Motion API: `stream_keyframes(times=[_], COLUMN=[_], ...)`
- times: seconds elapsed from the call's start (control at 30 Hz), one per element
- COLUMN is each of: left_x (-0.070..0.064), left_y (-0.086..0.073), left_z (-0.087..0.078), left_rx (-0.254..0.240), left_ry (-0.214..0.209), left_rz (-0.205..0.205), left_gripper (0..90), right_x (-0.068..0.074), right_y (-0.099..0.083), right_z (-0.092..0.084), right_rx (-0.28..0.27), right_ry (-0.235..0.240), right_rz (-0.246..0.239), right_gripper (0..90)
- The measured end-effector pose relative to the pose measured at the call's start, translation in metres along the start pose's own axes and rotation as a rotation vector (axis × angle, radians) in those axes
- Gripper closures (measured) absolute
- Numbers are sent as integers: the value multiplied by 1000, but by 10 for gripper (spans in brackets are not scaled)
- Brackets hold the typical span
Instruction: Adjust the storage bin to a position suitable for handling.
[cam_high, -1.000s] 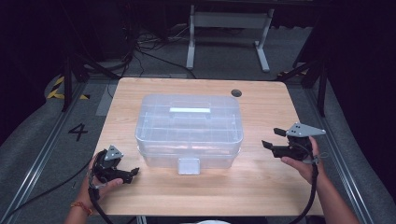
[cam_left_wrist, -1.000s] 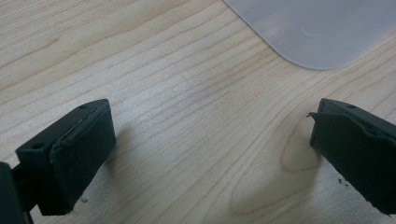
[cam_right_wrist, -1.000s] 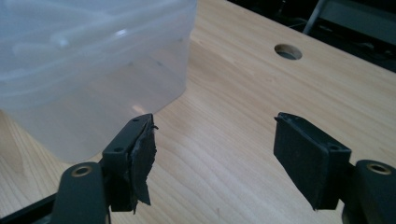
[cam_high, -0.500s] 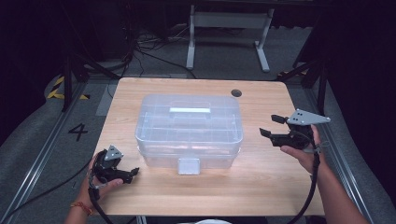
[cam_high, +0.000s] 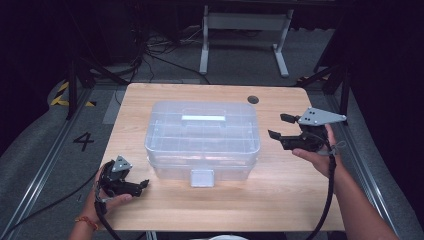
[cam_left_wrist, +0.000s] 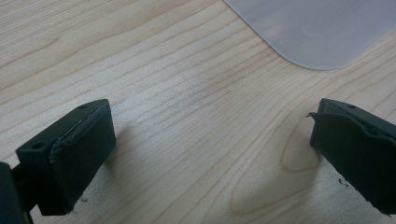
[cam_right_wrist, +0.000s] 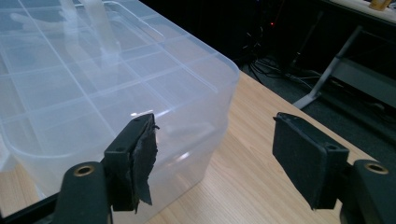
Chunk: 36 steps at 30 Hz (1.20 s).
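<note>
A clear plastic organiser box (cam_high: 202, 137) with a shut lid, a top handle and a front latch (cam_high: 202, 177) stands in the middle of the wooden table (cam_high: 280, 190). My right gripper (cam_high: 278, 127) is held open above the table just right of the box, jaws pointing at its right end. In the right gripper view the box (cam_right_wrist: 93, 84) lies ahead and left of that gripper (cam_right_wrist: 215, 154). My left gripper (cam_high: 142, 184) rests open low at the table's front left, a little left of the latch. In the left gripper view the left gripper (cam_left_wrist: 210, 154) hovers over bare wood, a corner of the box (cam_left_wrist: 322, 28) showing ahead.
A dark cable grommet (cam_high: 253, 99) sits in the table's far right part. Beyond the far edge stand a metal frame (cam_high: 245, 30) and floor cables. Bare wood lies in front of the box and at both sides.
My right gripper has risen and moved away from me along the box's right side, coming slightly nearer the box. The left gripper has stayed put.
</note>
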<state>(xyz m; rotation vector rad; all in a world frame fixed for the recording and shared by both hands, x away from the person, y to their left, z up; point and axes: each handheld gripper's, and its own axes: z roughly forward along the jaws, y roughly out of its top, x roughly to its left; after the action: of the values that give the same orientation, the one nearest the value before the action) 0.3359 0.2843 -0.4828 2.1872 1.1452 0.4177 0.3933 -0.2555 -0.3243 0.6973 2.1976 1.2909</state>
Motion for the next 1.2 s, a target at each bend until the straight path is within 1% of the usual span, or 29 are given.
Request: stream_keyframes(times=[0.07,0.27,0.43,0.5,0.63,0.7,0.97,1.2], left_x=[0,0,0,0,0,0,0,0], left_y=[0,0,0,0,0,0,0,0], left_z=[0,0,0,0,0,0,0,0], left_rx=[0,-1,0,0,0,-1,-1,-2], left_ry=[0,1,1,0,0,0,1,1], left_rz=[0,2,3,1,1,2,2,2], left_gripper=[5,5,5,5,5,5,5,5], right_x=[3,9,13,14,18,19,27,32], right_y=[4,9,16,17,23,24,33,38], right_z=[5,15,22,22,30,31,45,52], right_rx=[2,11,7,10,13,14,23,27], right_ry=[14,36,49,52,64,69,96,113], right_rz=[-4,-17,-28,-25,-45,-42,-61,-69], right_gripper=[312,312,312,312,313,313,315,320])
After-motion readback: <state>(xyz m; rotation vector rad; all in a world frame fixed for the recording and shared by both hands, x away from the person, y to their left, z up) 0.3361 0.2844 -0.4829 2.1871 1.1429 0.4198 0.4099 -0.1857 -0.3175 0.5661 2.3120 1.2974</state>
